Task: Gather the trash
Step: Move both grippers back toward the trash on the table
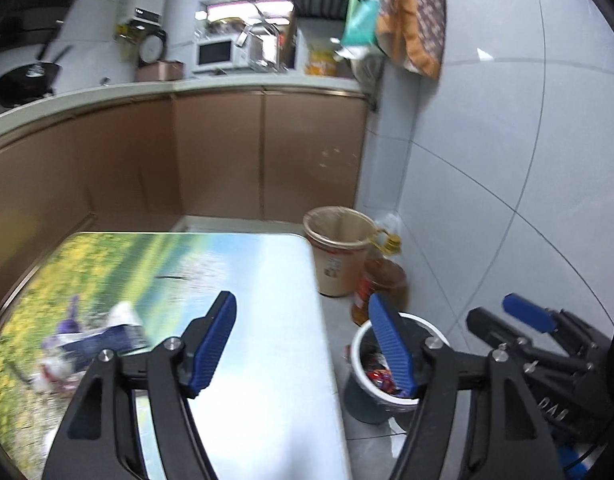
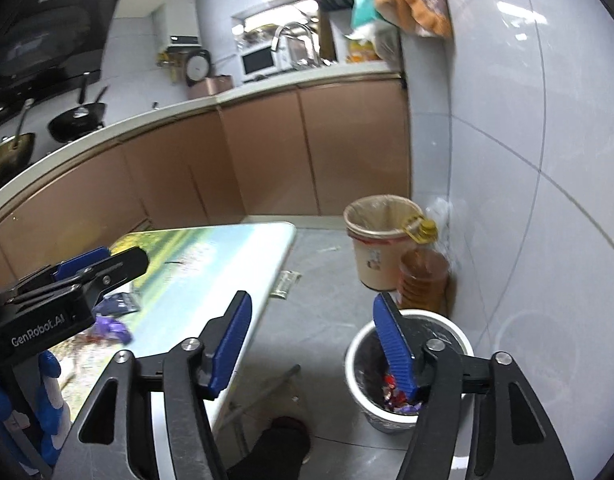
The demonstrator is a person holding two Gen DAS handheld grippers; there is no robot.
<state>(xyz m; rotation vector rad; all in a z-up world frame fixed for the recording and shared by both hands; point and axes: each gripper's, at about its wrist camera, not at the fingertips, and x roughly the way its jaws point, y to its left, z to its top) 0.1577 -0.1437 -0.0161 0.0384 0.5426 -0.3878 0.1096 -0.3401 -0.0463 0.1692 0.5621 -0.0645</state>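
Observation:
A white trash bin (image 1: 363,344) (image 2: 357,360) with a dark liner stands on the floor right of the table; red and purple wrappers (image 2: 399,398) lie inside it. On the picture-printed table (image 1: 243,280) (image 2: 227,256) lie more wrappers, purple and dark blue (image 1: 91,340) (image 2: 115,316). My left gripper (image 1: 307,344) is open and holds nothing, above the table's right edge. My right gripper (image 2: 313,344) is open and holds nothing, above the floor between table and bin. Each gripper shows in the other's view: the right (image 1: 527,320), the left (image 2: 83,268).
A beige lined bucket (image 1: 339,256) (image 2: 381,240) and an oil bottle (image 1: 381,280) (image 2: 423,276) stand behind the bin by the tiled wall. Brown cabinets (image 1: 227,152) run behind the table. A paper scrap (image 2: 285,284) lies on the floor. A dark foot (image 2: 283,444) shows below.

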